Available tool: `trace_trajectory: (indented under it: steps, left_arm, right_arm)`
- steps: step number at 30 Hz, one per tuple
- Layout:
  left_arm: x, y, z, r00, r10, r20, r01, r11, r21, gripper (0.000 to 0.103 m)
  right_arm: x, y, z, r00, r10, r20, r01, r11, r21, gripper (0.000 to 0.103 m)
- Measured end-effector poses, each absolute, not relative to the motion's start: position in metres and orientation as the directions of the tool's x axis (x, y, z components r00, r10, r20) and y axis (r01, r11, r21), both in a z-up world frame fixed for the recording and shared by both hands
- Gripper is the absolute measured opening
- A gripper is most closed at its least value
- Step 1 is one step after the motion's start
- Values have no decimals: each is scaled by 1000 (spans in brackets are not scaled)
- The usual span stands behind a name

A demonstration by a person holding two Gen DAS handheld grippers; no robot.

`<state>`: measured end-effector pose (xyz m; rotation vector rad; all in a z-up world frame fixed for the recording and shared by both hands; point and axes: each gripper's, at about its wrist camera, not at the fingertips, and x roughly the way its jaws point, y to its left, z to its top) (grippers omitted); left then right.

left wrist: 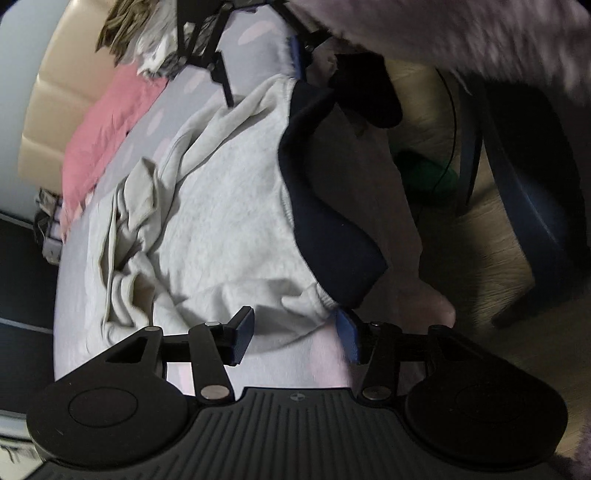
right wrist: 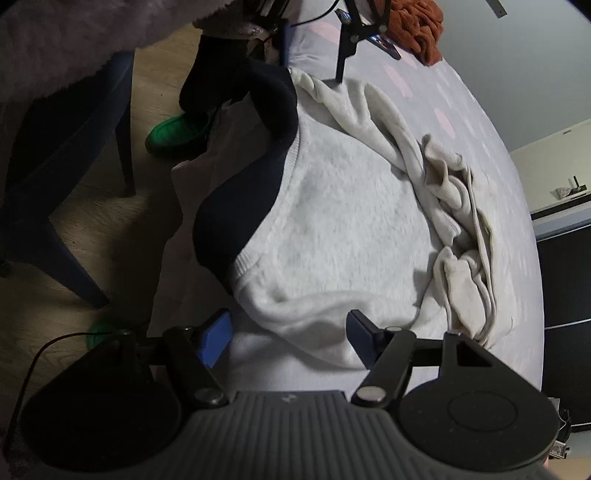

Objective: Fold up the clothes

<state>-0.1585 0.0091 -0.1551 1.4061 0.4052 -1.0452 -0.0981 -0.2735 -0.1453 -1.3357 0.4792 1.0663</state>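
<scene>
A pale grey sweatshirt (left wrist: 229, 206) lies on a bed with a lilac sheet (left wrist: 207, 96); its sleeves are bunched toward the far side. A dark navy part (left wrist: 325, 229) hangs over the bed's edge. My left gripper (left wrist: 295, 334) is open, its jaws on either side of one hem corner. My right gripper (right wrist: 288, 334) is open at the other hem corner of the sweatshirt (right wrist: 351, 206). Each gripper shows far off in the other's view: the right one (left wrist: 258, 70), the left one (right wrist: 314, 55).
A pink cloth (left wrist: 107, 133) and an olive garment (left wrist: 125, 22) lie at the head of the bed. A rust-orange cloth (right wrist: 421, 26) lies at the far end. Beside the bed are a blue chair (right wrist: 74, 166), wooden floor, and a person's green slippers (right wrist: 173, 133).
</scene>
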Motion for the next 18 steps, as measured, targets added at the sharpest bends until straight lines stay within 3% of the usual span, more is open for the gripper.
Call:
trace_trajectory:
  steps: [4, 7, 10, 11, 18]
  left_arm:
    - [-159, 6, -174, 556, -351, -754, 733, -221, 643, 49]
    - [-157, 2, -180, 556, -349, -754, 729, -231, 644, 50]
    - [-151, 0, -167, 520, -344, -782, 782, -178, 598, 36]
    - [-149, -1, -162, 517, -349, -782, 792, -151, 591, 25]
    - [-107, 3, -103, 458, -406, -791, 889, 228, 398, 18]
  right_arm:
    - [-101, -269, -154, 475, 350, -807, -818, -162, -552, 63]
    - [-95, -265, -153, 469, 358, -807, -830, -135, -542, 49]
    - [-88, -265, -140, 450, 371, -812, -861, -62, -505, 33]
    - [-88, -265, -136, 450, 377, -810, -865, -42, -500, 29]
    - [-69, -273, -103, 443, 449, -776, -896, 203, -395, 22]
